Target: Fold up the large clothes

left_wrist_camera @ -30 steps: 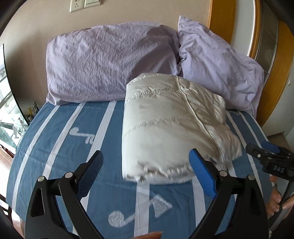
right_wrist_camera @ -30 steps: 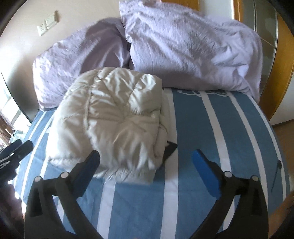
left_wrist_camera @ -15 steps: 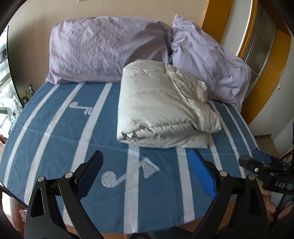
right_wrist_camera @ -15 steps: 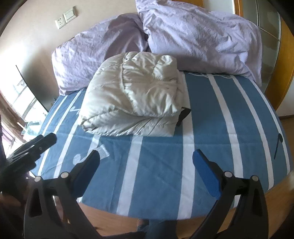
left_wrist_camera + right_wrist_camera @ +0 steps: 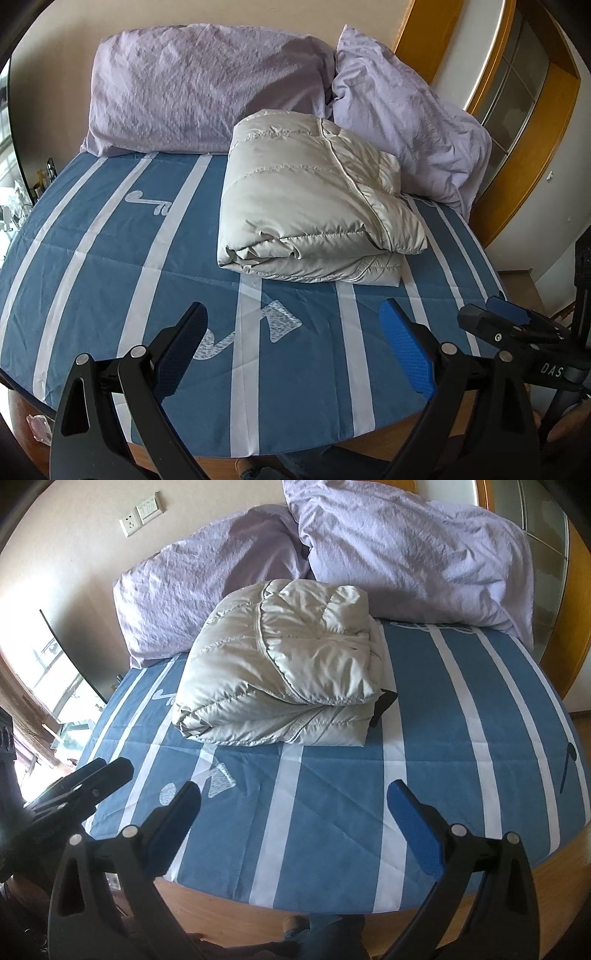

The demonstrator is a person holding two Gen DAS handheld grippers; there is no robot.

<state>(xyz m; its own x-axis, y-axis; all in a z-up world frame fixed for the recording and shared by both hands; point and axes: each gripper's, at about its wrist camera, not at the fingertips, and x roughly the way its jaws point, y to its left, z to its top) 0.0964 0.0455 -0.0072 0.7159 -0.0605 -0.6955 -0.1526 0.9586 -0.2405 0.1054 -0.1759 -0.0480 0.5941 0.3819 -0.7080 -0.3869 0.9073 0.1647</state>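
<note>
Left wrist, pillows (image 5: 207, 92) behind folded jacket (image 5: 314, 206)

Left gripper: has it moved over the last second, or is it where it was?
Yes. The left gripper has pulled back from the folded white jacket toward the bed's foot; the lilac pillows look farther off too.

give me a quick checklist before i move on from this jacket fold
1. Left gripper open and holding nothing: ok.
2. Right gripper open and holding nothing: ok.
3. White puffer jacket folded into a compact stack on the striped bedsheet: ok.
4. Both grippers apart from the jacket, over the near end of the bed: ok.
5. No loose part sticking out: not ok, a dark piece pokes out at the jacket's right side.
6. Jacket apart from the purple pillows: cannot tell, its far edge sits against or just in front of them.
</note>
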